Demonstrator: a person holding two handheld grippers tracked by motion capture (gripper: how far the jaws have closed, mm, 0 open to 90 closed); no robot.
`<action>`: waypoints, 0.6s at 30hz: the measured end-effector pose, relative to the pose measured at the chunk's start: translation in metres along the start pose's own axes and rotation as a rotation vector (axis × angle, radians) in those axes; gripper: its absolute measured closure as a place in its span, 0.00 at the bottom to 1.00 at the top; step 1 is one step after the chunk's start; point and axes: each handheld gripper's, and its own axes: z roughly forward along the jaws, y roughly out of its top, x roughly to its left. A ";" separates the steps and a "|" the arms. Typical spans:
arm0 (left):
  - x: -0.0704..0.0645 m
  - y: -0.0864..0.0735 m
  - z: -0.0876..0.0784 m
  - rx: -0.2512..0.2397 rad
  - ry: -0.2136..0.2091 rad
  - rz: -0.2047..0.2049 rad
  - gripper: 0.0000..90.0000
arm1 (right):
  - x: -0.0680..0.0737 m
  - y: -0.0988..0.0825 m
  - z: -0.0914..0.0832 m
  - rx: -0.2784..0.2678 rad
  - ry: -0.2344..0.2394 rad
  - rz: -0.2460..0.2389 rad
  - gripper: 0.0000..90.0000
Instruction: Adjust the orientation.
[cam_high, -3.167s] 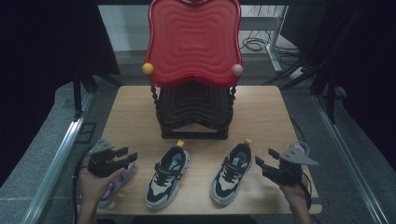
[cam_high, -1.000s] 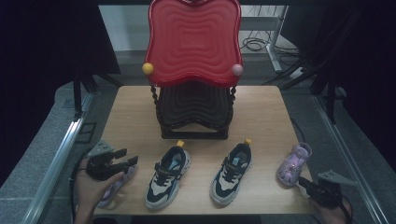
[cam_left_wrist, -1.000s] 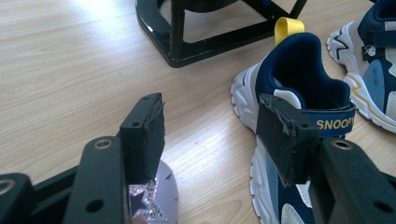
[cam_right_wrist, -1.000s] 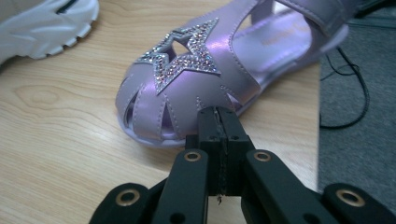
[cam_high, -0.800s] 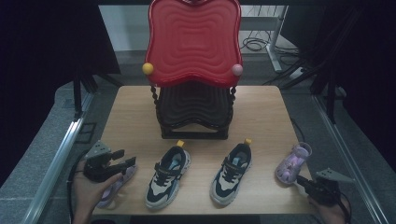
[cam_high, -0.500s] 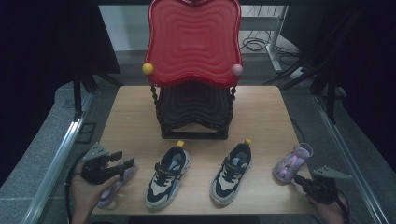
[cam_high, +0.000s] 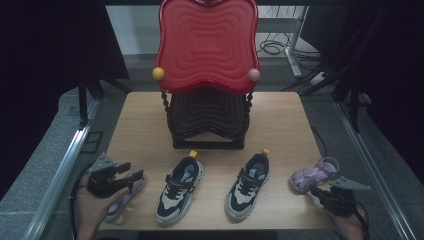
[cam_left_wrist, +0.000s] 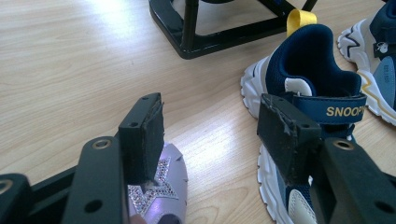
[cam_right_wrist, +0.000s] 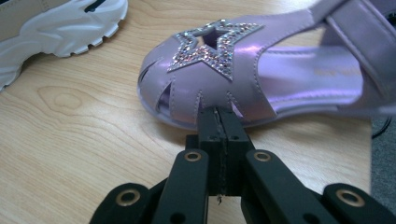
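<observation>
While our right tongs (cam_right_wrist: 219, 122) stay clenched on nothing, we see the lilac star-studded sandal (cam_right_wrist: 261, 70) just ahead, toe touching, lying crosswise; left tongs (cam_left_wrist: 210, 135) released.

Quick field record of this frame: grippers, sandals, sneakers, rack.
left gripper: open, jaws over the toe of the left sandal
right gripper: shut, empty, tips at the toe of the right sandal
right sandal position: near the table's right edge, flat
sneakers: side by side at the front middle, untouched
rack: black, centre back, red tray on top
</observation>
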 end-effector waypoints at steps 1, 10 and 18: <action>0.000 0.000 0.000 0.002 -0.001 0.000 0.46 | 0.001 0.001 0.001 -0.001 0.000 -0.005 1.00; 0.000 0.000 0.001 0.006 -0.005 0.001 0.46 | 0.012 0.007 0.008 -0.004 -0.022 -0.018 1.00; 0.000 -0.001 0.003 0.011 -0.006 0.003 0.46 | 0.020 0.011 0.014 -0.010 -0.047 -0.021 1.00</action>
